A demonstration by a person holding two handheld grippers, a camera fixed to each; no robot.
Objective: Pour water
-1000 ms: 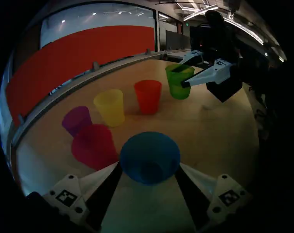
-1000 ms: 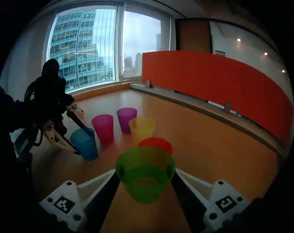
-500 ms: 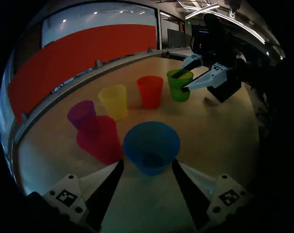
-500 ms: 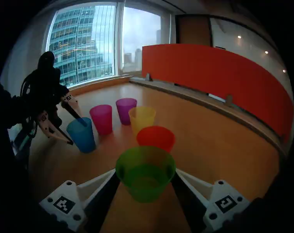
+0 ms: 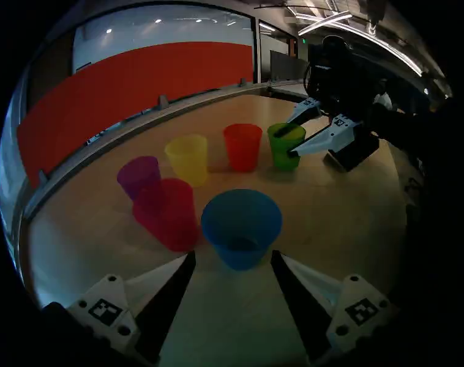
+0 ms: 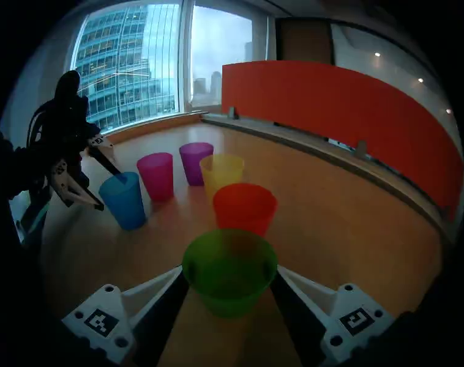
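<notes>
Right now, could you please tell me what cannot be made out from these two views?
Water level in the blue cup: left gripper view, its inside is too dark.
Whether the left gripper fingers touch it: left gripper view, the cup's wall hides the contact.
Lower part of the purple cup: left gripper view, behind the pink cup.
Base of the red cup: right gripper view, behind the green cup.

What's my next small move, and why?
Probably lift the green cup in the right gripper and carry it toward the blue cup in the left gripper: both are gripped, but they sit too far apart for pouring.
</notes>
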